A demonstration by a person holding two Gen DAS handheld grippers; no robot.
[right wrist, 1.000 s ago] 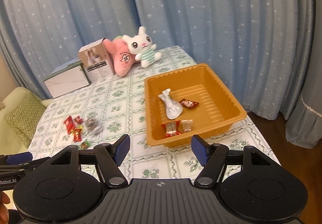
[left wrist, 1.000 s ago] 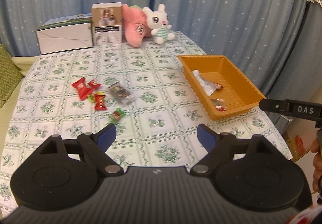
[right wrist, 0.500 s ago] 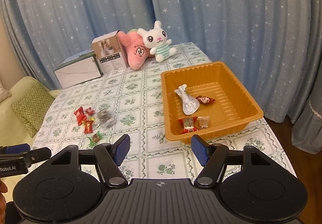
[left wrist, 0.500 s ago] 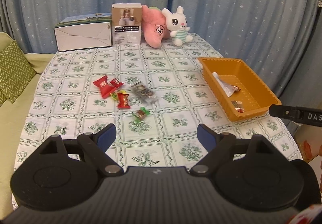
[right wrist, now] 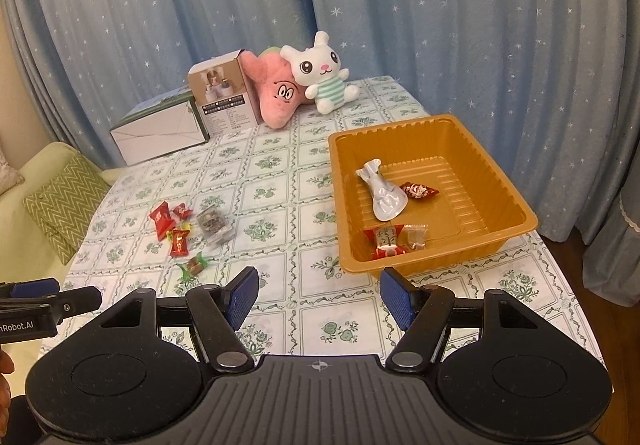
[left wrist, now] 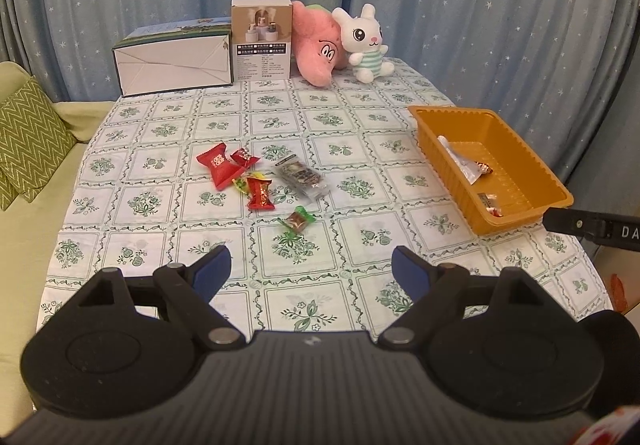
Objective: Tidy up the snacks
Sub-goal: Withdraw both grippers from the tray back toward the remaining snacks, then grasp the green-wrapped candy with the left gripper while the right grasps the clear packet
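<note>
Several loose snacks lie mid-table: a large red packet [left wrist: 217, 169], a small red candy [left wrist: 260, 193], a clear packet of dark snacks [left wrist: 303, 179] and a green-wrapped candy [left wrist: 299, 221]. An orange tray [left wrist: 520, 165] at the right holds several snacks, among them a silver pouch [right wrist: 382, 195] and a red candy [right wrist: 419, 190]. My left gripper [left wrist: 311, 272] is open and empty above the near table edge, short of the green candy. My right gripper [right wrist: 319, 293] is open and empty, just in front of the tray [right wrist: 500, 185].
At the table's far edge stand a white box [left wrist: 174, 63], a small carton [left wrist: 262, 39], a pink plush [left wrist: 316, 51] and a white bunny plush [left wrist: 366, 43]. A green cushion [left wrist: 30, 133] lies on a sofa to the left. Blue curtains hang behind.
Both grippers have pulled back and risen, so more of the table shows. The left view has swung left toward the loose snacks. Both grippers stay open and empty.
</note>
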